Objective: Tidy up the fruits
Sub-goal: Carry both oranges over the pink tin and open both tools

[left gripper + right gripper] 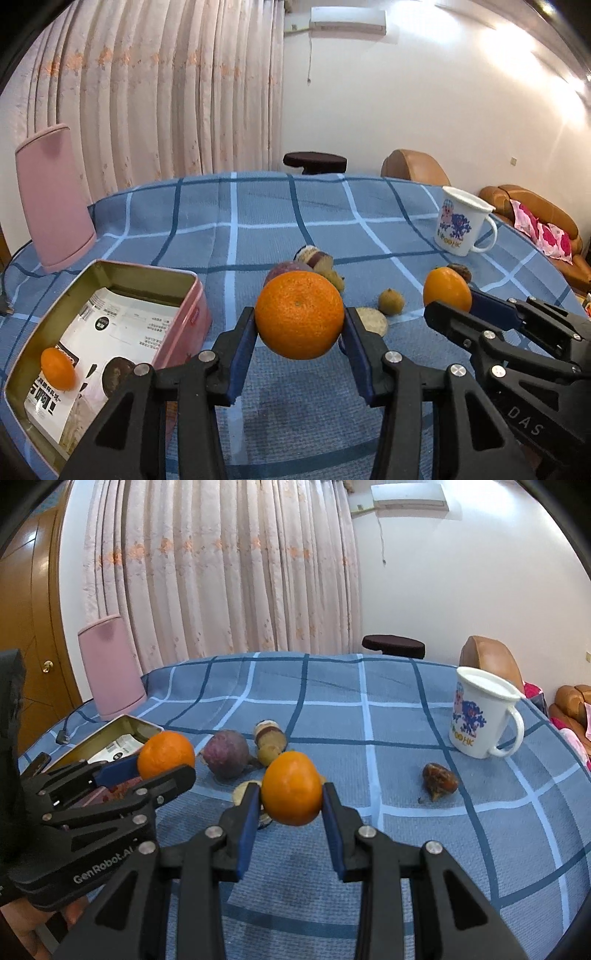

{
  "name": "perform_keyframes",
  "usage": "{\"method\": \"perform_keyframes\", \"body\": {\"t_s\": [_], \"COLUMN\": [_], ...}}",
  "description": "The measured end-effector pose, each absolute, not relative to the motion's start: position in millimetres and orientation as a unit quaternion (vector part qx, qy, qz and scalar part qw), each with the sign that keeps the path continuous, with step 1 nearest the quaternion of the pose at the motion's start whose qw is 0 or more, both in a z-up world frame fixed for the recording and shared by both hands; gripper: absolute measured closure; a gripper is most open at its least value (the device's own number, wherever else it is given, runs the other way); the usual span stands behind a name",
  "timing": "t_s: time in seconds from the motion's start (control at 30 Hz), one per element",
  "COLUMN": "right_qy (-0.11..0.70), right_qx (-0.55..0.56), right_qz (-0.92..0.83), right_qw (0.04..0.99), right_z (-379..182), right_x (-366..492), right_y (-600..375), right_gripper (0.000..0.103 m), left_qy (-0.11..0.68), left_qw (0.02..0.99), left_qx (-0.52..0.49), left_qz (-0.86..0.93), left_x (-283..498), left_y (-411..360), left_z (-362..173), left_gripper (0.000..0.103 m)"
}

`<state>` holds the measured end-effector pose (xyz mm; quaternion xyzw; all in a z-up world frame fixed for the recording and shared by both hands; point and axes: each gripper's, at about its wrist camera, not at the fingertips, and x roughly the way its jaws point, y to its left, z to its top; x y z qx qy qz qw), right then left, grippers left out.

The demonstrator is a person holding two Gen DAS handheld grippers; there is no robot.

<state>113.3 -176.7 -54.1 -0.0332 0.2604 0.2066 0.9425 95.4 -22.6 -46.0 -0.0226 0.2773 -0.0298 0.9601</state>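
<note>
My left gripper (300, 325) is shut on a large orange (299, 314), held above the blue checked cloth, right of the pink tin box (192, 291). The box holds a small orange (57, 369), a dark brown fruit (116, 373) and a printed card. My right gripper (291, 797) is shut on a smaller orange (291, 788); it shows at the right of the left wrist view (448, 295). The left gripper with its orange (166, 755) shows at the left of the right wrist view. A purple fruit (227, 753), small yellowish fruits (390, 301) and a brown fruit (439, 780) lie on the cloth.
A white printed mug (480, 716) stands at the right of the table. A pink container (55, 199) stands at the back left with a cable beside it. A round cracker-like disc (373, 320) lies near the fruits. Brown sofas and a dark stool stand beyond the table.
</note>
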Motion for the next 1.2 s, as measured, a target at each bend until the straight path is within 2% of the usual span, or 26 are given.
{"method": "perform_keyframes", "body": {"t_s": [0.47, 0.8, 1.2], "right_qy": [0.238, 0.181, 0.182], "right_qx": [-0.044, -0.058, -0.079], "right_qz": [0.206, 0.215, 0.218], "right_qw": [0.948, 0.958, 0.955], "right_z": [-51.3, -43.3, -41.1], "right_x": [104.3, 83.8, 82.0], "right_y": [-173.7, -172.1, -154.8], "right_gripper": [0.067, 0.067, 0.067], "left_qy": [0.242, 0.200, 0.204], "left_qw": [0.970, 0.980, 0.979], "left_qx": [-0.025, -0.018, -0.026], "left_qz": [-0.025, -0.002, 0.008], "left_x": [83.3, 66.0, 57.2], "left_y": [-20.5, -17.7, -0.9], "left_z": [-39.6, -32.7, -33.0], "left_gripper": [0.054, 0.054, 0.054]}}
